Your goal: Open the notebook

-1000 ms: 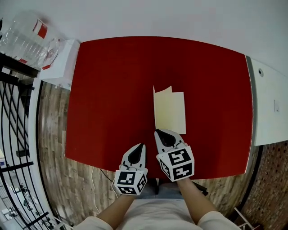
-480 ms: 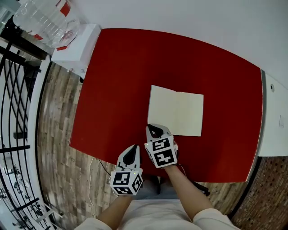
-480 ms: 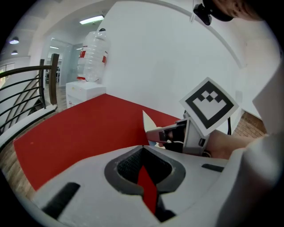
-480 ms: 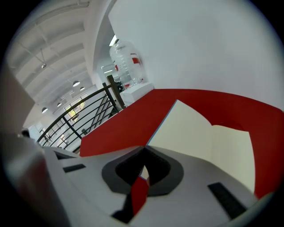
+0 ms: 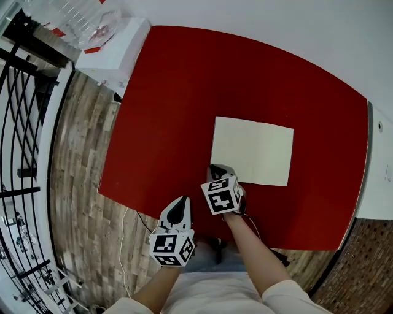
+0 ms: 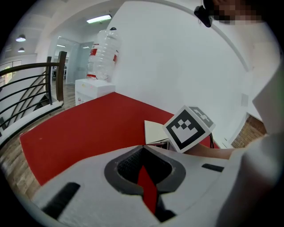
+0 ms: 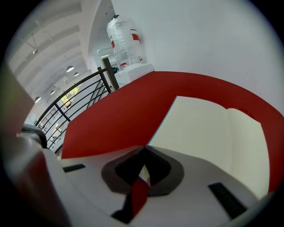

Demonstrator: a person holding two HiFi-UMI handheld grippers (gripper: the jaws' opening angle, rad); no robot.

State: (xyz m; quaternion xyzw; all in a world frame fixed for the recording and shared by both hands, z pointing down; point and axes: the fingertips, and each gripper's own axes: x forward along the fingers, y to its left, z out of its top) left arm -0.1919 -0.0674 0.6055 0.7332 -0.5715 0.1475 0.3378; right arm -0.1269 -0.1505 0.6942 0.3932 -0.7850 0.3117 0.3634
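Note:
The notebook lies open and flat on the red table, two blank cream pages showing. My right gripper is shut with nothing in it, its tip just off the notebook's near left corner. In the right gripper view the open pages spread ahead and to the right of the jaw tips. My left gripper is shut and empty, hovering at the table's near edge, left of the right one. The left gripper view shows its closed tips, the right gripper's marker cube and a sliver of notebook.
A white stand carrying a clear water bottle sits off the table's far left corner. Black railing runs along the left over wood floor. A white counter borders the table's right edge.
The notebook's cover, standing upright a second ago, has swung over and both pages now lie flat. My right gripper has drawn back to the near left corner.

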